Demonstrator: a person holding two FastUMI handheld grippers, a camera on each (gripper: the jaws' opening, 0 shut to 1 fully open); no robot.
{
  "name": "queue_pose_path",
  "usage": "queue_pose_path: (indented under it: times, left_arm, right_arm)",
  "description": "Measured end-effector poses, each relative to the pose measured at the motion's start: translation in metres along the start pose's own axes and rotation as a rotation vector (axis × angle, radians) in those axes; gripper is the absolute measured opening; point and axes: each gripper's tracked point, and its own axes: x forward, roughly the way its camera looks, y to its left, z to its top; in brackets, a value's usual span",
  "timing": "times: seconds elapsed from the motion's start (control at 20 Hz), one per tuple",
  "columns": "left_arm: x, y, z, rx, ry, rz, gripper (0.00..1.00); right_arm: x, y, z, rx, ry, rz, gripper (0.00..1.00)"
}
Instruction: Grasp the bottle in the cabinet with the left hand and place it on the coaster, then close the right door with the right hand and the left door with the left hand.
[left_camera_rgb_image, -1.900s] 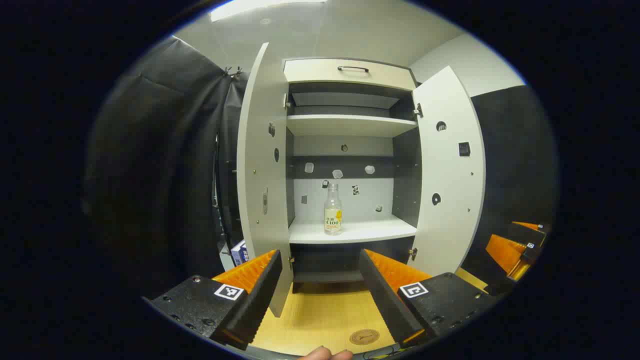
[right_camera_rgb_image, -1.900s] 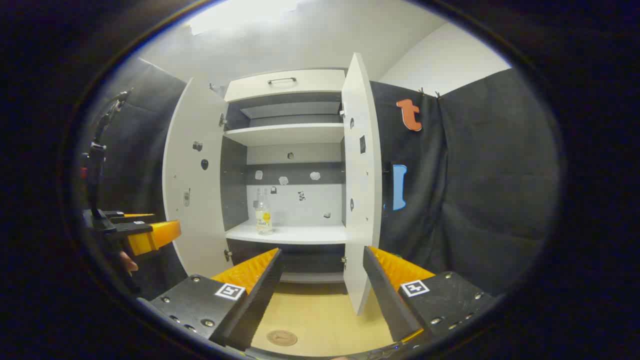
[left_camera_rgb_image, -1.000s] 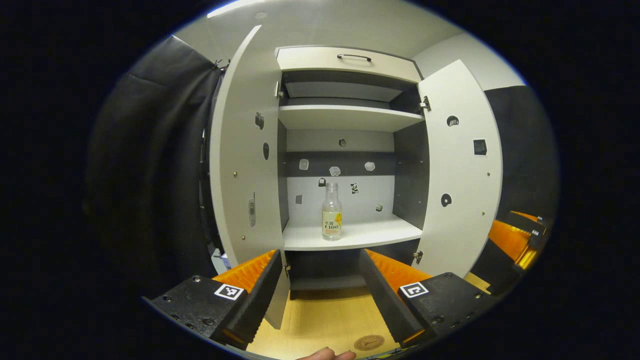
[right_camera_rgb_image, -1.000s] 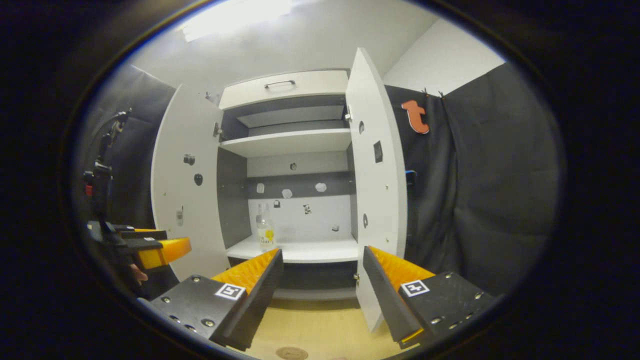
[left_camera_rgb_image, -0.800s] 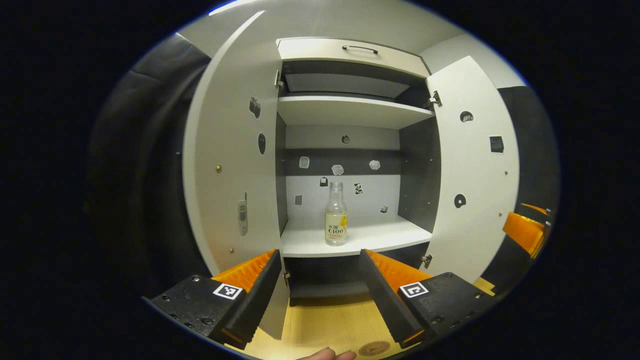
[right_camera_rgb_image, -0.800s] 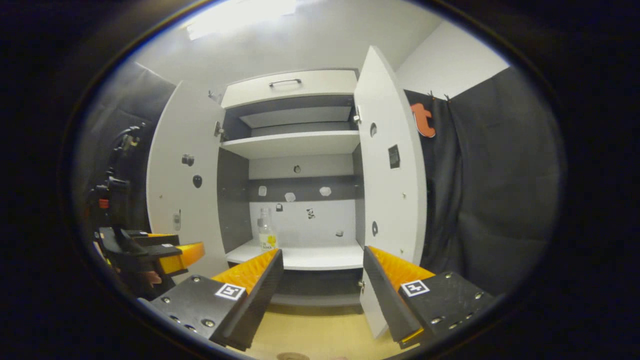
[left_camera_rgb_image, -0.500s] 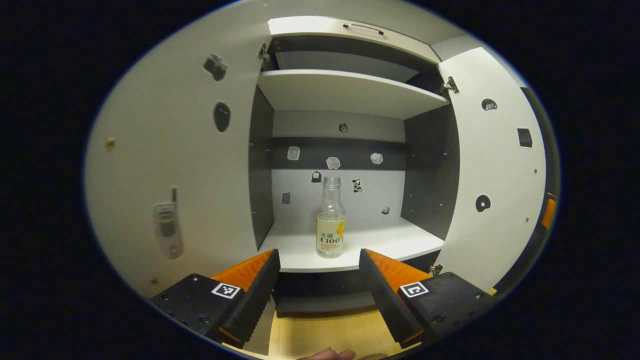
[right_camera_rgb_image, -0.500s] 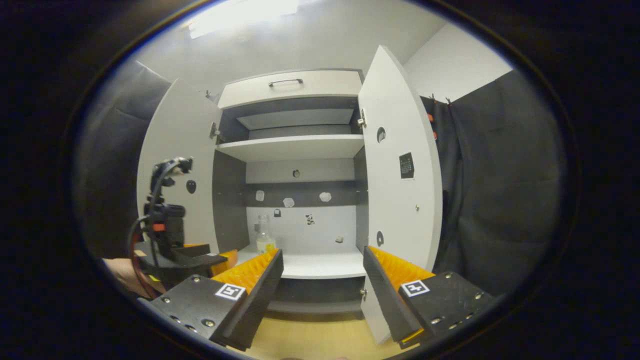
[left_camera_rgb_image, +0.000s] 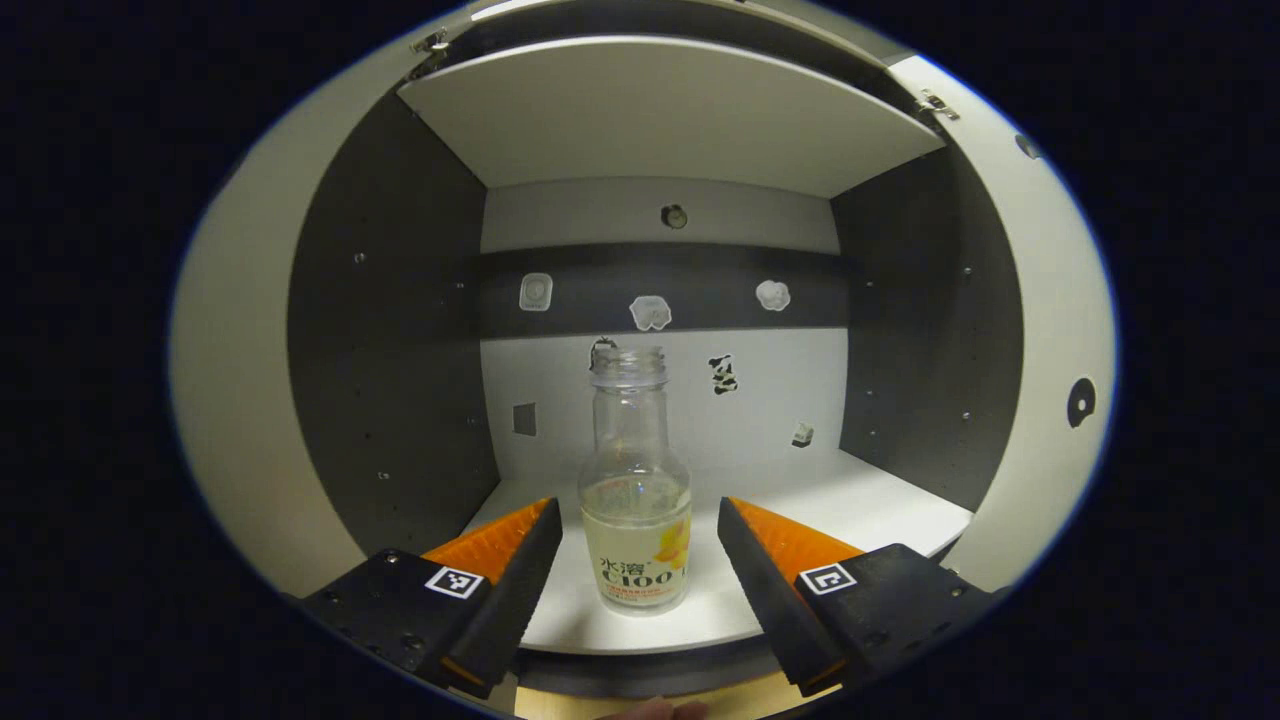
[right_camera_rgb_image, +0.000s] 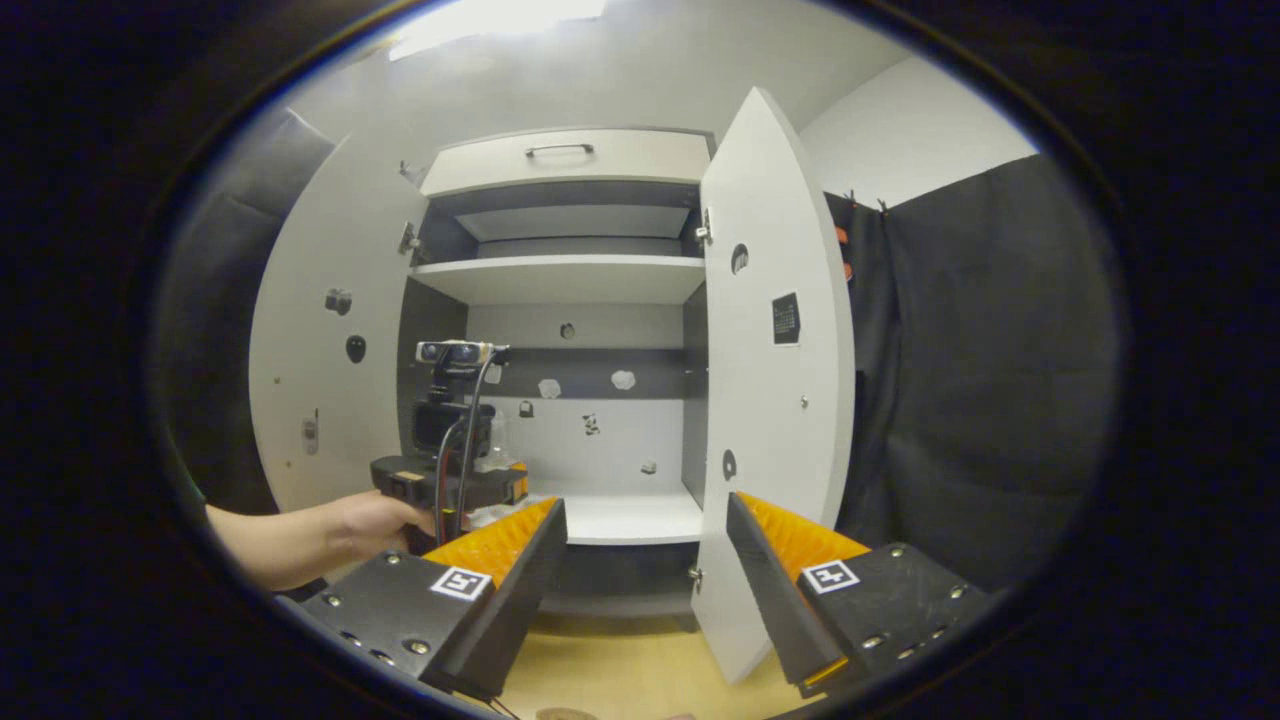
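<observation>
A clear, uncapped bottle (left_camera_rgb_image: 634, 470) with a yellow-and-white label stands upright near the front edge of the cabinet's white lower shelf (left_camera_rgb_image: 870, 505). My left gripper (left_camera_rgb_image: 635, 510) is open, one finger on each side of the bottle's lower body, with a small gap on both sides. In the right gripper view, a hand (right_camera_rgb_image: 365, 520) holds that left gripper (right_camera_rgb_image: 505, 478) inside the cabinet, and it hides most of the bottle. My right gripper (right_camera_rgb_image: 645, 505) hangs open and empty in front of the cabinet, near the open right door (right_camera_rgb_image: 775, 400). A sliver of the round coaster (right_camera_rgb_image: 562, 714) shows at the bottom edge.
The left door (right_camera_rgb_image: 320, 380) stands wide open. An upper shelf (right_camera_rgb_image: 560, 275) and a drawer with a dark handle (right_camera_rgb_image: 560, 150) sit above. Small stickers dot the cabinet's back wall. A wooden tabletop (right_camera_rgb_image: 620, 680) lies below the cabinet. Black cloth hangs to the right.
My left gripper has moved forward into the cabinet, so the bottle now stands between its open fingers. The right gripper has barely shifted and stays open.
</observation>
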Motion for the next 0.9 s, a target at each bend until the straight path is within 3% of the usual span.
queue_pose_path:
  times: [0.3, 0.4, 0.65, 0.9]
  left_arm:
    - [0.037, 0.010, -0.015, 0.015, 0.062, 0.053, 0.98]
    - [0.027, 0.003, -0.011, -0.033, 0.073, 0.024, 0.80]
    - [-0.035, -0.009, 0.010, -0.038, 0.039, -0.023, 0.79]
    - [-0.113, -0.031, 0.028, -0.048, 0.012, -0.085, 0.80]
  right_arm:
    - [-0.014, -0.018, -0.005, -0.014, -0.003, -0.043, 0.97]
    - [-0.020, -0.022, -0.003, -0.006, -0.014, -0.048, 0.97]
    - [-0.042, -0.032, -0.002, 0.010, -0.023, -0.053, 0.97]
    - [-0.072, -0.032, 0.004, 0.042, -0.034, -0.005, 0.97]
